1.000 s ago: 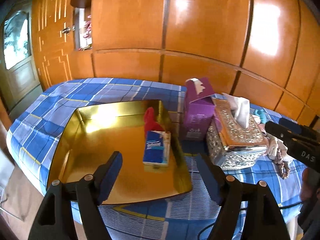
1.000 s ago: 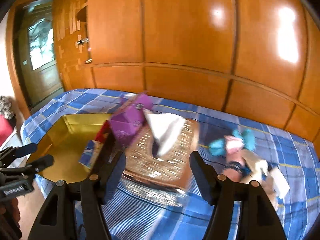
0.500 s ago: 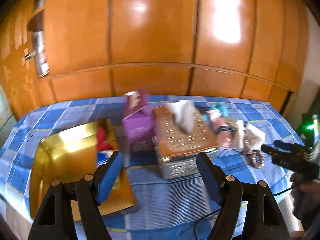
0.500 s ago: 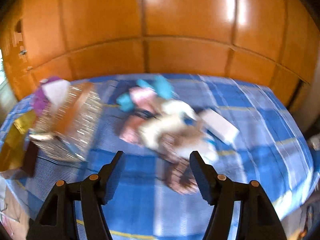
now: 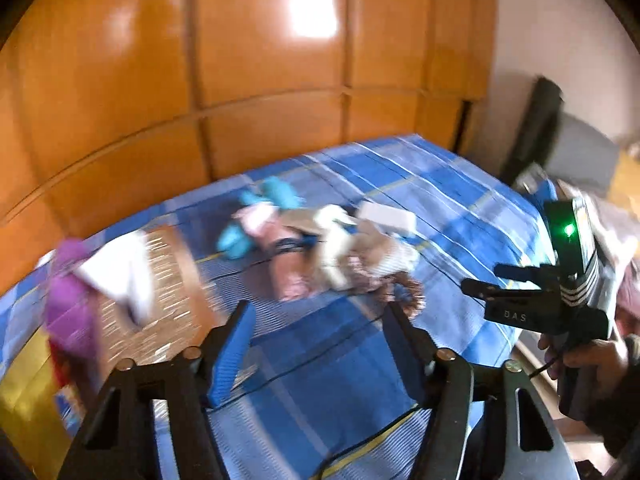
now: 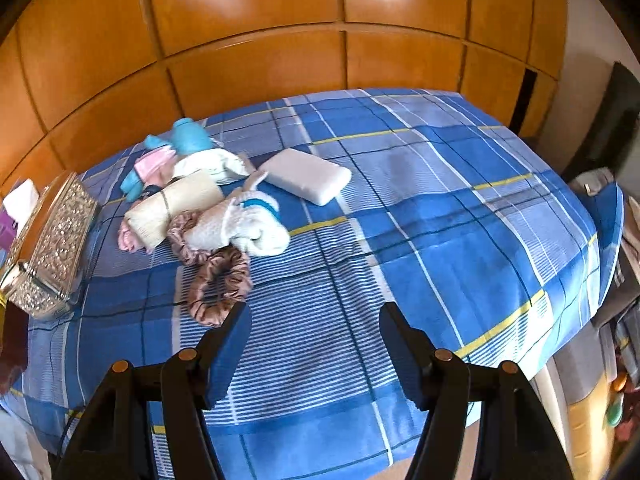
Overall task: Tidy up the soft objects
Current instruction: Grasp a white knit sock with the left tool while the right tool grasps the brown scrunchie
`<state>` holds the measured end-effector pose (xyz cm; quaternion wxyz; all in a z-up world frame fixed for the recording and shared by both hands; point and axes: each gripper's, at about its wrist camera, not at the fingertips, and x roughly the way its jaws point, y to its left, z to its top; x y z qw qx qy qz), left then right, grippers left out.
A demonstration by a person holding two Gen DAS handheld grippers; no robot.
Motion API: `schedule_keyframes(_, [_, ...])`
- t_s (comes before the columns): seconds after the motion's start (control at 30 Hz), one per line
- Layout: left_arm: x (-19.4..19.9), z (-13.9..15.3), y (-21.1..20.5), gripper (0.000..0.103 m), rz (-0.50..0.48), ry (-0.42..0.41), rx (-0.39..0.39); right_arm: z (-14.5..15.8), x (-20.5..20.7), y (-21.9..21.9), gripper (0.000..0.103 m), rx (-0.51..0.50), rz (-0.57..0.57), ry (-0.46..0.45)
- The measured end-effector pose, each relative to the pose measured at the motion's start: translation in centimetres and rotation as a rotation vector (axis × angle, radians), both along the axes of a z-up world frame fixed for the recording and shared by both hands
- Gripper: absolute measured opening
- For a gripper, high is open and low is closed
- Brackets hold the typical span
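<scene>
A heap of soft things lies on the blue checked cloth (image 6: 440, 208): a brown scrunchie (image 6: 219, 286), white rolled socks (image 6: 244, 226), a cream roll (image 6: 172, 208), a white tissue pack (image 6: 306, 176), and blue and pink cloths (image 6: 188, 140). My right gripper (image 6: 314, 346) is open and empty, just right of and nearer than the scrunchie. My left gripper (image 5: 320, 344) is open and empty, short of the blurred heap (image 5: 340, 248). The right gripper also shows from the side in the left wrist view (image 5: 484, 280).
A silver tissue box (image 6: 52, 248) stands at the left, with a purple box (image 5: 68, 304) and the gold tray (image 5: 20, 392) beyond it. A wooden wardrobe wall (image 6: 260, 40) backs the table. The table's edge drops off at the right (image 6: 608, 240).
Both grippers have swung right, away from the gold tray and tissue boxes, to face the heap of soft things. Both stay open and empty.
</scene>
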<state>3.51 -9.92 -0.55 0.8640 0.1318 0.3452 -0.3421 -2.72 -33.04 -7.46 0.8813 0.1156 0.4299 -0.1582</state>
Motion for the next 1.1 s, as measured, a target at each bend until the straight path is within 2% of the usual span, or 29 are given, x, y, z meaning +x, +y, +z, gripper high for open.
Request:
schedule_keyframes(0.13, [1.1, -1.7, -4.8, 0.041, -0.109, 0.024, 0.046, -0.5, 0.1, -0.4, 0.067, 0.027, 0.002, 0.022])
schedule_keyframes(0.2, [1.5, -2.4, -6.6, 0.036, -0.151, 0.034, 0.06, -0.9, 0.3, -0.6, 0.067, 0.042, 0.006, 0.032])
schedule_keyframes(0.37, [3.2, -4.3, -10.6, 0.036, -0.206, 0.029, 0.114, -1.6, 0.3, -1.1, 0.067, 0.065, 0.001, 0.049])
schedule_keyframes(0.5, [4.9, -6.6, -13.0, 0.042, -0.239, 0.022, 0.197, -1.6, 0.2, -1.6, 0.067, 0.081, -0.012, 0.047])
schedule_keyframes(0.63, [6.0, -9.1, -14.9, 0.065, -0.291, 0.022, 0.285, -1.7, 0.2, -2.1, 0.067, 0.091, -0.022, 0.045])
schedule_keyframes(0.7, [6.3, -9.6, -15.3, 0.064, -0.304, 0.016, 0.279, -2.0, 0.2, -2.4, 0.067, 0.096, -0.032, 0.049])
schedule_keyframes(0.73, [6.5, -9.7, -15.3, 0.048, -0.307, 0.028, 0.268, -2.1, 0.2, -2.6, 0.067, 0.104, -0.039, 0.053])
schedule_keyframes(0.8, [6.9, -9.3, -15.1, 0.027, -0.311, 0.053, 0.225, -2.4, 0.2, -2.8, 0.067, 0.113, -0.045, 0.056])
schedule_keyframes(0.93, [7.3, -8.4, -13.9, 0.019, -0.292, 0.093, 0.152, -3.0, 0.2, -2.9, 0.067, 0.126, -0.049, 0.066])
schedule_keyframes(1.1, [6.8, -6.6, -11.2, 0.018, -0.239, 0.137, 0.036, -3.2, 0.5, -2.1, 0.067, 0.127, -0.02, 0.072])
